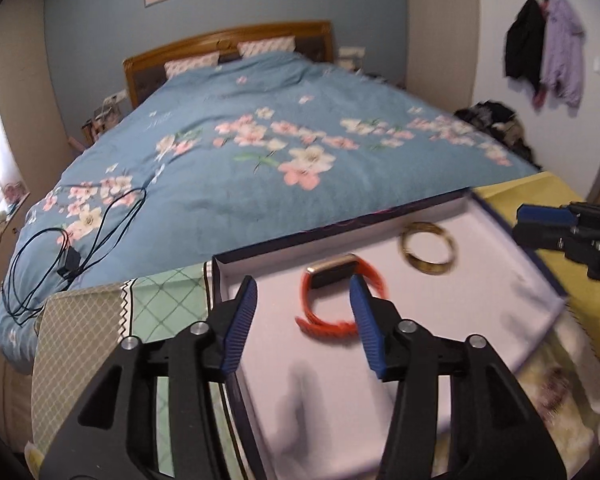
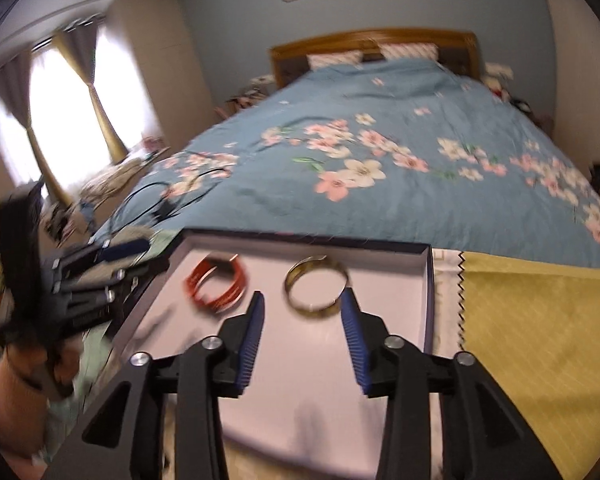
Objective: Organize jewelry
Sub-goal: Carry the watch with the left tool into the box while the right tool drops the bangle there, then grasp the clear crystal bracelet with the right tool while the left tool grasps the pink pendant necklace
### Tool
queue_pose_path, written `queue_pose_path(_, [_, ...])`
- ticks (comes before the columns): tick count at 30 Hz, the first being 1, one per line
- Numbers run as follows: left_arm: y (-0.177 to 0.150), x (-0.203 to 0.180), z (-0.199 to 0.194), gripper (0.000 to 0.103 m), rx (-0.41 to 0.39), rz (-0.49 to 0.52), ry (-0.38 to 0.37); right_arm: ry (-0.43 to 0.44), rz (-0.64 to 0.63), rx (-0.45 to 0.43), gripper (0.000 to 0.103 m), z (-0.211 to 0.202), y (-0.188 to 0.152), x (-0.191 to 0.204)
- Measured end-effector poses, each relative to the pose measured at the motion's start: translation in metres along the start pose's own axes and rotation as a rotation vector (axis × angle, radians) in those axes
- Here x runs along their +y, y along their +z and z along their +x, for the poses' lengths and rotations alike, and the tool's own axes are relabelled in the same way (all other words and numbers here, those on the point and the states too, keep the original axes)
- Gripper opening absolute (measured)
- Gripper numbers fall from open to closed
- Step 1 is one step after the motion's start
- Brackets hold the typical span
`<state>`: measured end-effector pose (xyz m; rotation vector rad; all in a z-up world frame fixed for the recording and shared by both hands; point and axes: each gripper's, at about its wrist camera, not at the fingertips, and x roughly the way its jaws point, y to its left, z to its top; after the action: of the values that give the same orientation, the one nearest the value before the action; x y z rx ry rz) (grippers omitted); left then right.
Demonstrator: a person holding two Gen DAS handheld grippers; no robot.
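just beyond the open right gripper point(image 2: 302, 300), gold bangle point(image 2: 315, 293) lies.

Daylight enters through the curtained window point(image 2: 66, 120), which is blown out white. Room light is moderate and soft. The box point(image 1: 480, 292) floor carries faint shadows. Both views show motion blur, worst at the left of the right-wrist view, with fisheye bending and dark corners.
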<state>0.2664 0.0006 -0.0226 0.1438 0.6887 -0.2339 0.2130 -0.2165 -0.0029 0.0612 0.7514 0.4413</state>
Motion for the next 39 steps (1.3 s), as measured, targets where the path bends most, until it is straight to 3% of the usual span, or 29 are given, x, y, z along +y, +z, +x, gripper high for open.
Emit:
queue_pose_path(5, [-0.031, -0.013, -0.050, 0.054, -0.053, 0.043, -0.040, 0.031, -0.067, 0.031, 0.039, -0.029, -0.042, 0.008])
queue_pose_path(14, [-0.092, -0.033, -0.093, 0.054, -0.040, 0.056, -0.105, 0.054, -0.140, 0.120, 0.036, -0.041, -0.096, 0.023])
queue_pose_path(32, [-0.129, -0.044, -0.102, 0.055, 0.014, 0.072, -0.123, 0.002, -0.290, 0.217, 0.031, -0.022, -0.111, 0.048])
queue_pose_path(36, [-0.127, -0.043, -0.100, 0.055, 0.020, 0.067, -0.126, 0.005, -0.315, 0.223, 0.016, -0.020, -0.112, 0.053])
queue_pose_path(39, [-0.126, -0.042, -0.099, 0.055, 0.021, 0.060, -0.130, -0.007, -0.331, 0.215, 0.014, -0.022, -0.113, 0.055])
